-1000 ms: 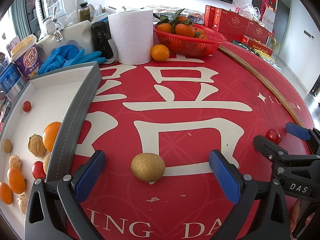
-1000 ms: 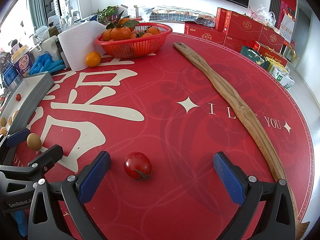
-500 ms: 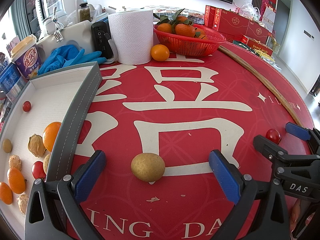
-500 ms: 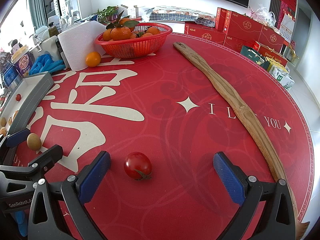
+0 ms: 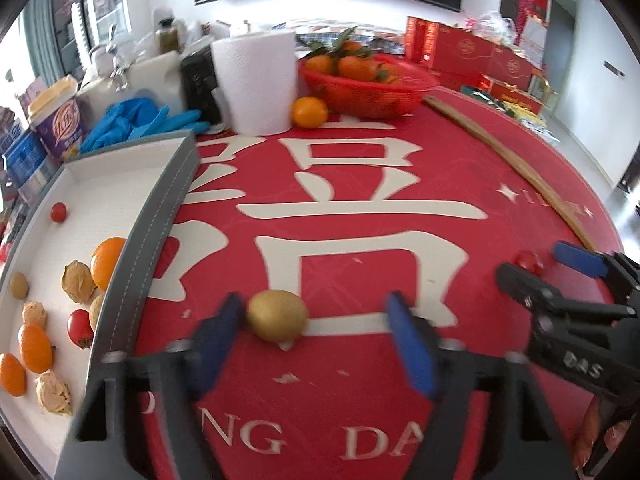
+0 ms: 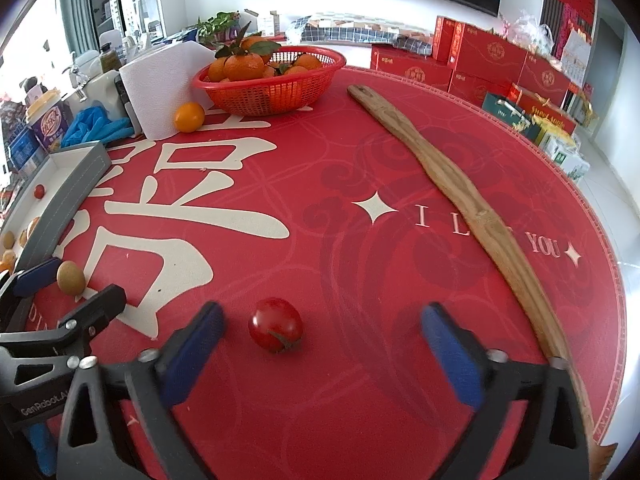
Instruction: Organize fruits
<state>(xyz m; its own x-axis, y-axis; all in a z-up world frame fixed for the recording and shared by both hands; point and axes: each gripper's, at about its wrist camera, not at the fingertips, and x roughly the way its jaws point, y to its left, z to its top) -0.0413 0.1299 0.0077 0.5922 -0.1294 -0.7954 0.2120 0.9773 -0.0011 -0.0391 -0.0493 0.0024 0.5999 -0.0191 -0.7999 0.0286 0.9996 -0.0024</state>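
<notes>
A small tan round fruit [image 5: 277,315] lies on the red table mat between the jaws of my left gripper [image 5: 316,328], close to its left pad [image 5: 216,332]; the jaws are open but narrowing. A red cherry tomato [image 6: 275,324] lies between the open jaws of my right gripper [image 6: 320,344], nearer the left pad [image 6: 192,356]. The grey-rimmed white tray [image 5: 160,216] at left holds oranges, tomatoes and walnuts. The tan fruit also shows in the right wrist view [image 6: 71,277].
A red basket of tangerines [image 5: 368,84] stands at the back with a loose orange [image 5: 309,112] and a paper towel roll [image 5: 256,80] beside it. A long wooden stick [image 6: 460,200] lies along the mat's right side. Blue gloves [image 5: 136,120] lie behind the tray.
Both grippers have begun closing: the left jaws have narrowed clearly around the tan fruit, the right ones slightly around the tomato. The fruits have not moved.
</notes>
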